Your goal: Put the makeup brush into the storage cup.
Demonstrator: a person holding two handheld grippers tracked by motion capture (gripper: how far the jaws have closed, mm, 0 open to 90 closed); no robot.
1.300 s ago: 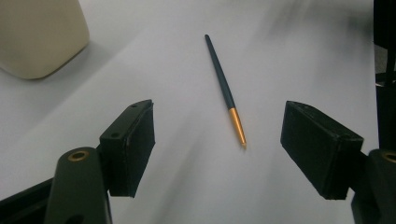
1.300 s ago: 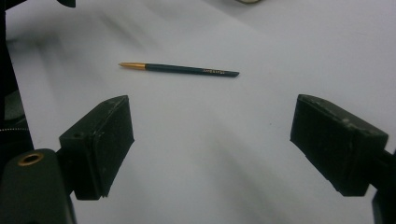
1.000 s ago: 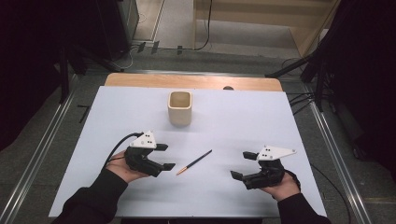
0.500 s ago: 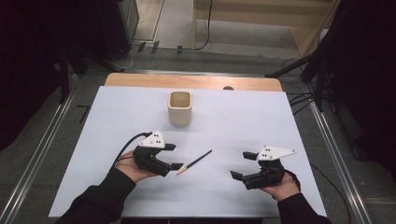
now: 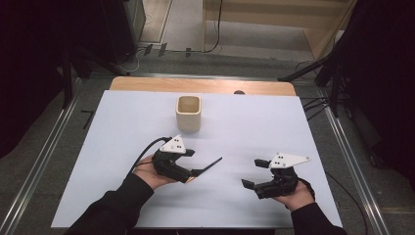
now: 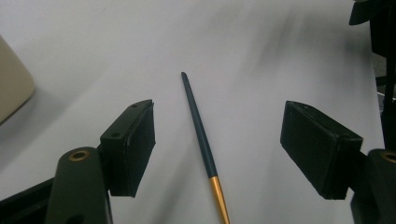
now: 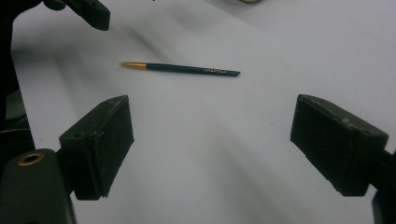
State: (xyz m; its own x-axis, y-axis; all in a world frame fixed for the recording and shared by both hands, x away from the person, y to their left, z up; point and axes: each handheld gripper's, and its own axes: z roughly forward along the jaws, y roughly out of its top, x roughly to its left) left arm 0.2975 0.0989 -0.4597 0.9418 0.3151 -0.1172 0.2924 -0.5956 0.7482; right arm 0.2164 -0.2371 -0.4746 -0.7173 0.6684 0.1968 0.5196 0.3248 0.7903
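The left tool hangs released, jaws wide astride the dark pen on the white worktop; the right tool gapes released nearby

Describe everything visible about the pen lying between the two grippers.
The pen is slim, with a dark teal-green barrel tapering to a dark tip and a gold-coloured section at the other end. Faint gold lettering runs along the barrel. It lies flat on the white table, untouched. The left gripper has its open jaws on either side of it, gold end nearest the gripper.
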